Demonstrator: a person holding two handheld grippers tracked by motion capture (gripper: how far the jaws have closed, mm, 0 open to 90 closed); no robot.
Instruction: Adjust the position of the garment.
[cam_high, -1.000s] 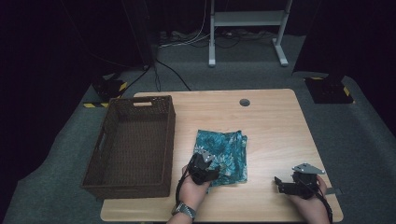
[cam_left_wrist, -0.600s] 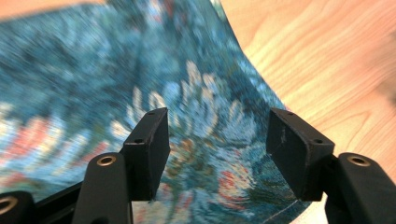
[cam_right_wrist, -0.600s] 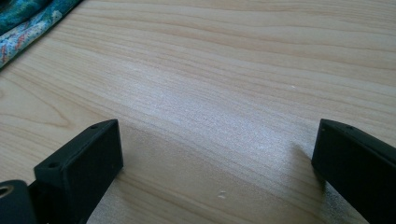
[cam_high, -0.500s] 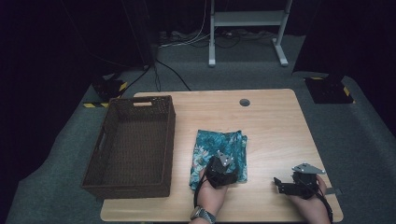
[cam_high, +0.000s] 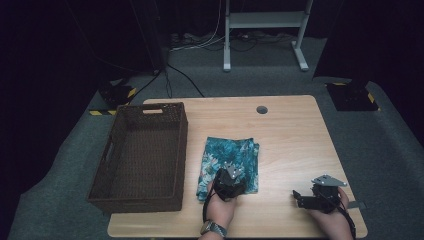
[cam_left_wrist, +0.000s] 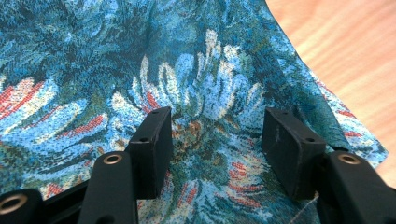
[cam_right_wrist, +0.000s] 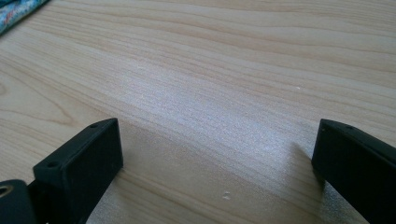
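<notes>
While the half-open left claw (cam_left_wrist: 215, 140) straddles the cloth (cam_high: 235, 160) near its edge, bare table (cam_high: 295, 135) lies right

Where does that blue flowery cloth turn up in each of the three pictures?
High view: the folded cloth lies mid-table, right of the basket, its near edge under the left gripper.
Left gripper view: the cloth spreads beneath the jaws.
Right gripper view: a corner of it peeks in top left.
Shared landmark: the wooden table.
</notes>
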